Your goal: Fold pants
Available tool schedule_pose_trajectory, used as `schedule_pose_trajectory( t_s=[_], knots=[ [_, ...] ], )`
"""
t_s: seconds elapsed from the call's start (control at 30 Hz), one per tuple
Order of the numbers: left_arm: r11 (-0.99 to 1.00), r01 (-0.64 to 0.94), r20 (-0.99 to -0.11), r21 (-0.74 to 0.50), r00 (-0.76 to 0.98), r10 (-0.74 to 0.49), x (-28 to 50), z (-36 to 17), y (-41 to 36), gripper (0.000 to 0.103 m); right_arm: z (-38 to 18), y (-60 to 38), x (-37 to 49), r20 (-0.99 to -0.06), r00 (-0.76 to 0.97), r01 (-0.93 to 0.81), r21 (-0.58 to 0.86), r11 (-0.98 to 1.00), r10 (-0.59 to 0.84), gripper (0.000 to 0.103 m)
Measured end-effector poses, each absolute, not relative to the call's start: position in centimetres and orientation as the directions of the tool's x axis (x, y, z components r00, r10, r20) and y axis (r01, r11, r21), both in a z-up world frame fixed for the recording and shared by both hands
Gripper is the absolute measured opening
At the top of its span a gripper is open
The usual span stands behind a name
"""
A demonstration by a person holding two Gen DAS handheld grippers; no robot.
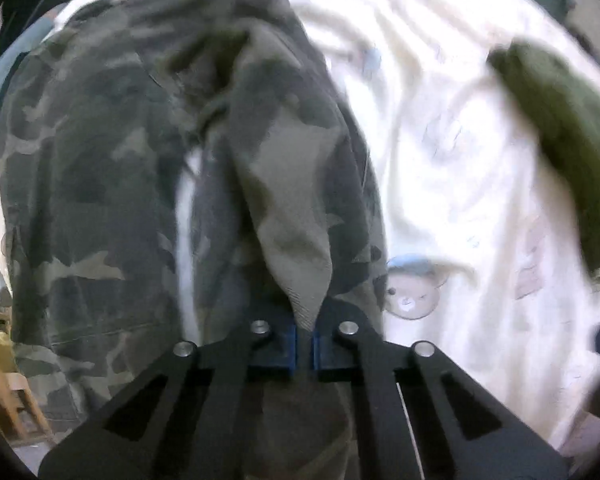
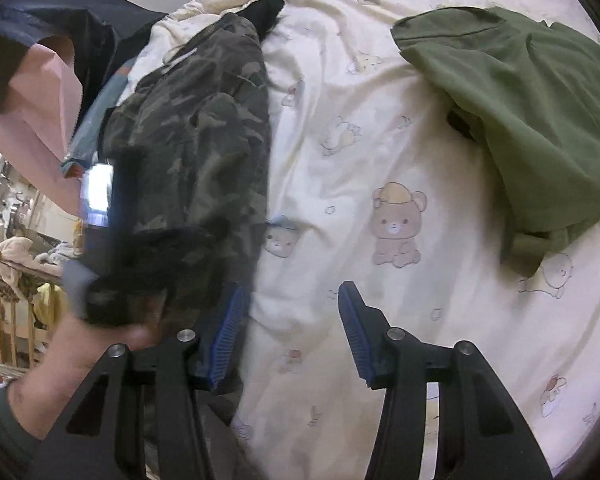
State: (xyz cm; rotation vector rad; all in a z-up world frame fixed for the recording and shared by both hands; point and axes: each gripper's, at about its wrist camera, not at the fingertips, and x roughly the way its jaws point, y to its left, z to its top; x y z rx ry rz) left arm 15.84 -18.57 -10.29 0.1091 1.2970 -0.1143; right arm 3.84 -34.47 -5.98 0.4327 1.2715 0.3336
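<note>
The camouflage pants [image 1: 100, 160] lie lengthwise along the left side of a cream bedsheet [image 1: 460, 160]. My left gripper [image 1: 306, 344] is shut, and a pointed fold of the camouflage cloth is pinched between its blue pads and pulled up toward the camera. In the right wrist view the same pants [image 2: 204, 120] run from the top centre down to the lower left. My right gripper [image 2: 293, 290] stands open just above the sheet with nothing between its fingers. Its left finger [image 2: 230, 332] is at the pants' right edge. A hand [image 2: 100, 344] and a blurred dark shape cover the pants' near end.
A green garment [image 2: 540, 120] lies crumpled at the right of the bear-print sheet [image 2: 380, 140]; it is also at the right rim in the left wrist view [image 1: 560, 140]. Pink and dark cloth [image 2: 40, 100] hang beyond the bed's left edge. Wooden furniture [image 2: 4, 300] stands lower left.
</note>
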Motion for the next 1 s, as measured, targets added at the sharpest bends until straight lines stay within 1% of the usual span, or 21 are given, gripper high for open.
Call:
schedule_pose_trajectory(
  t_s=[0.03, 0.1, 0.17, 0.23, 0.3, 0.37, 0.47, 0.5, 0.57, 0.67, 0.77, 0.9, 0.97, 1.0],
  knots=[
    [0.988, 0.150, -0.957, -0.024, 0.284, -0.067, 15.6, -8.7, -18.0, 0.003, -6.2, -34.5, 4.0, -0.844, 0.261, -0.001, 0.484, 0.875, 0.468, 0.052],
    [0.978, 0.159, -0.918, -0.135, 0.350, -0.184, 14.9, -3.4, -15.9, 0.003, -6.6, -34.6, 4.2, -0.847, 0.258, 0.012, 0.484, 0.875, 0.464, 0.052],
    [0.973, 0.126, -0.880, -0.195, 0.416, -0.230, 14.2, 0.7, -13.0, 0.003, -7.7, -34.4, 4.6, -0.856, 0.242, 0.039, 0.479, 0.877, 0.457, 0.052],
    [0.977, 0.069, -0.872, -0.202, 0.443, -0.211, 13.4, 2.3, -9.7, 0.003, -8.9, -33.7, 5.1, -0.863, 0.209, 0.048, 0.479, 0.877, 0.460, 0.052],
    [0.985, 0.000, -0.884, -0.175, 0.439, -0.157, 12.4, 1.4, -6.1, 0.003, -9.4, -33.1, 5.3, -0.864, 0.190, 0.053, 0.483, 0.874, 0.466, 0.052],
    [0.991, -0.078, -0.918, -0.110, 0.391, -0.071, 11.7, -2.1, -2.6, 0.003, -9.8, -32.0, 5.5, -0.861, 0.185, 0.050, 0.490, 0.870, 0.474, 0.052],
    [0.988, -0.141, -0.940, -0.059, 0.341, -0.007, 11.0, -6.9, 0.1, 0.003, -9.9, -30.0, 5.8, -0.855, 0.187, 0.031, 0.498, 0.866, 0.485, 0.052],
    [0.983, -0.170, -0.941, -0.069, 0.337, -0.007, 10.9, -7.8, 0.6, 0.003, -10.0, -29.0, 6.0, -0.851, 0.184, 0.019, 0.504, 0.864, 0.492, 0.052],
    [0.973, -0.196, -0.940, -0.121, 0.337, -0.049, 10.7, -8.6, 1.1, 0.003, -10.4, -27.6, 6.4, -0.843, 0.177, 0.004, 0.516, 0.857, 0.507, 0.052],
    [0.983, -0.161, -0.936, -0.088, 0.352, -0.026, 10.5, -9.2, 0.4, 0.004, -11.4, -24.9, 7.4, -0.839, 0.161, -0.015, 0.525, 0.851, 0.520, 0.052],
    [0.977, -0.175, -0.945, -0.118, 0.324, -0.056, 11.1, -9.7, 0.4, 0.005, -12.9, -22.1, 9.1, -0.831, 0.136, -0.037, 0.540, 0.841, 0.540, 0.053],
    [0.972, -0.186, -0.947, -0.144, 0.312, -0.080, 11.2, -10.1, 1.7, 0.006, -14.5, -19.2, 11.6, -0.821, 0.146, -0.070, 0.547, 0.834, 0.551, 0.053],
    [0.965, -0.203, -0.948, -0.169, 0.300, -0.102, 11.1, -10.4, 2.6, 0.006, -15.9, -17.7, 12.4, -0.807, 0.108, -0.072, 0.577, 0.814, 0.581, 0.053],
    [0.960, -0.212, -0.948, -0.182, 0.298, -0.114, 11.0, -10.5, 2.9, 0.006, -16.4, -16.8, 12.5, -0.806, 0.089, -0.093, 0.579, 0.810, 0.586, 0.050]
  ],
)
